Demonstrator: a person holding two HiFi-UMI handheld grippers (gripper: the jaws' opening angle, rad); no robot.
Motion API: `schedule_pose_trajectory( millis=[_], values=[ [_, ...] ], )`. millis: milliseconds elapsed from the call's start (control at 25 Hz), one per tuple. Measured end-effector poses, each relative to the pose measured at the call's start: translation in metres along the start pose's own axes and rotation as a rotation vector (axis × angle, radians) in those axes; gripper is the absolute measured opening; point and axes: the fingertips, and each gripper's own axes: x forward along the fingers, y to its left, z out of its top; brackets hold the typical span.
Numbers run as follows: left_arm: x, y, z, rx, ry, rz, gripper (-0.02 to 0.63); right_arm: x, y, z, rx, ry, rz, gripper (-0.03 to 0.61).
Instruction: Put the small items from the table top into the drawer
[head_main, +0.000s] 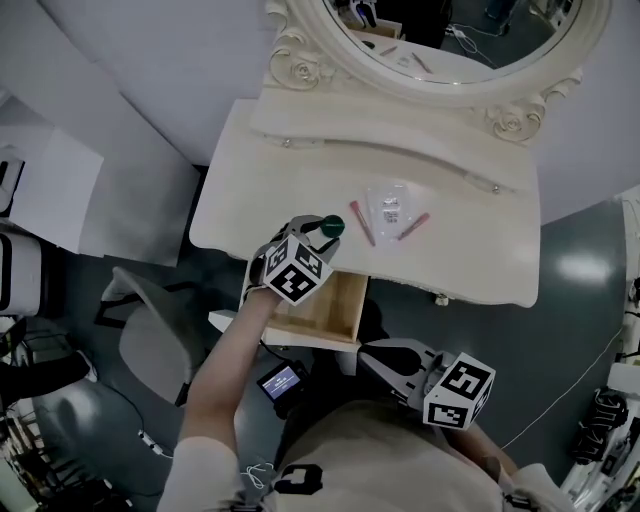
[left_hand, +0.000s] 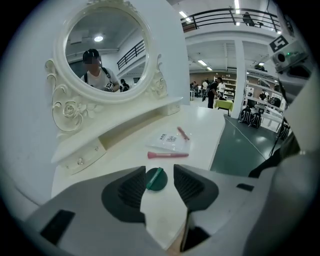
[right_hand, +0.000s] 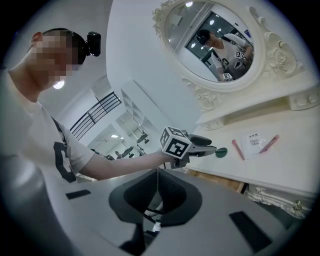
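Table (head_main: 470, 250) is fronted by the drawer (head_main: 325, 310), pulled open just below the items, likely so drops are short. Right gripper (head_main: 372, 352) is parked low by the body, jaws closed on nothing. Left gripper (head_main: 318, 233) is tilted down, jaws held apart astride the green disc (left_hand: 156, 180) at the table's front edge, not yet pinched. Disc is laid flat; its ridge is aligned roughly along the jaws.

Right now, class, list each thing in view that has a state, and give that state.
drawer: open
left gripper: open, jaws either side of the green disc
right gripper: shut, empty
green disc: on the table top, not gripped
pink sticks: lying flat
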Motion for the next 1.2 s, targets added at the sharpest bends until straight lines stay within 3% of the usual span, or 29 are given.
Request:
schedule_pose_trajectory(
  millis=[520, 1000, 1200],
  values=[
    [0.045, 0.016, -0.02, -0.037, 0.086, -0.046, 0.173, -0.017, -0.03, -0.002, 0.057, 0.014, -0.039, 0.029],
    [0.058, 0.018, -0.034, -0.117, 0.082, -0.115, 0.161, -0.019, -0.044, 0.004, 0.078, -0.031, -0.106, 0.029],
    [0.057, 0.021, -0.033, -0.142, 0.077, -0.107, 0.133, -0.017, -0.043, 0.005, 0.075, -0.037, -0.108, 0.029]
  ],
)
